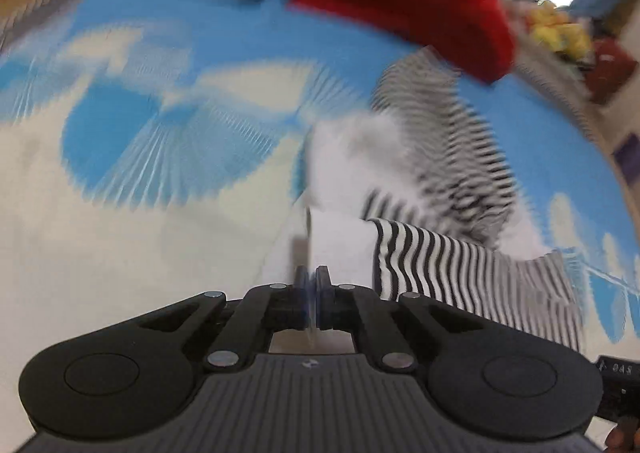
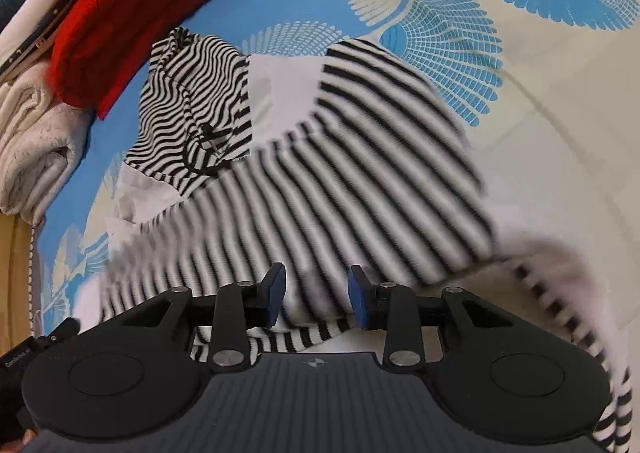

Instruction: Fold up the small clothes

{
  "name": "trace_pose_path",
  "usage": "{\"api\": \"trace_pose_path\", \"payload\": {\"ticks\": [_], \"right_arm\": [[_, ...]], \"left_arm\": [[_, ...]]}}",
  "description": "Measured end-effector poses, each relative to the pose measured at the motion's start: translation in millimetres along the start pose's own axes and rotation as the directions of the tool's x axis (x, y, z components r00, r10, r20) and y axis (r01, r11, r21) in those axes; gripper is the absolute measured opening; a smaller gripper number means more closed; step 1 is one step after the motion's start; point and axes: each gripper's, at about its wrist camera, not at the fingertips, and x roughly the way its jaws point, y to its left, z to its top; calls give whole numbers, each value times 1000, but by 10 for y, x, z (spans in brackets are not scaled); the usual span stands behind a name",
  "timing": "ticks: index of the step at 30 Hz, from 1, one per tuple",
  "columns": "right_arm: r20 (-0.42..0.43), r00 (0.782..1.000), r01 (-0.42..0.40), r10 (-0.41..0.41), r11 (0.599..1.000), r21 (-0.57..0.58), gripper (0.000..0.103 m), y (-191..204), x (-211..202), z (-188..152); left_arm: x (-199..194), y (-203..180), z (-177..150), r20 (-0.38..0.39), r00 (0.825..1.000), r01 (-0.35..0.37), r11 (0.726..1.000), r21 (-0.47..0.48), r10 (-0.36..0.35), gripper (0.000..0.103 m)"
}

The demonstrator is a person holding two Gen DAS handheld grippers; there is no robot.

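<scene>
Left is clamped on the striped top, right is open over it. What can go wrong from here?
1. The left gripper pinches only a thin edge of the striped garment; a fast pull may slip it out.
2. The right gripper is open with loose folds between its fingers, so closing may grab several layers.
3. The red folded garment and white towel lie close; dragging the top could disturb that stack.

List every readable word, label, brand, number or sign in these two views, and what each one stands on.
"Genrobot.ai", as best it reads, small white print on the black block at the left edge of the right wrist view.
White characters on the black block at the right edge of the left wrist view: upside down, too blurred to read.
Small compass-like emblems on both gripper bodies: no text.
Striped garment, red cloth: no print visible.
</scene>
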Motion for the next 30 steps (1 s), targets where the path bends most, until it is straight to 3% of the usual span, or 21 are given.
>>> {"api": "trace_pose_path", "payload": {"ticks": [3,6,8,11,12,15,18,20,23,26,28,30], "right_arm": [[-19,999,45,-44,998,34,36,-65,95,-29],[-29,996,85,-82,991,101,36,-185,156,-23],[-28,996,93,-90,987,133,36,-238,166,-2],[-21,995,96,-94,986,138,36,-249,144,12],[-12,995,96,-96,987,129,36,-235,128,11],[41,996,77,-80,994,75,36,-161,54,44],[76,994,71,-74,997,40,36,-147,37,91],[66,992,104,-107,994,36,36,-197,111,111],[21,992,120,-121,990,68,36,-278,212,133],[37,993,112,-113,993,39,36,-207,165,174],[66,993,101,-101,995,0,36,-139,119,219],[93,990,113,-109,993,-39,37,-91,83,253]], "left_arm": [[36,-11,-39,-27,1000,-1,1000,15,1,6],[17,-145,-70,-22,998,52,996,70,-50,13],[146,-166,-116,-71,994,92,993,68,-87,15],[486,-71,-255,-229,971,66,998,17,-60,16],[536,-24,-286,-245,967,65,998,-8,-65,15],[406,-109,-222,-194,981,36,999,29,-30,18],[273,-237,-186,-119,992,53,995,87,-42,34],[327,-264,-216,-138,989,63,994,93,-50,35],[527,-183,-264,-230,973,43,998,49,-30,35],[492,-196,-175,-205,979,23,998,60,-10,37],[421,-295,-113,-155,988,7,993,121,12,52],[375,-393,-74,-116,993,-3,986,165,22,55]]}}
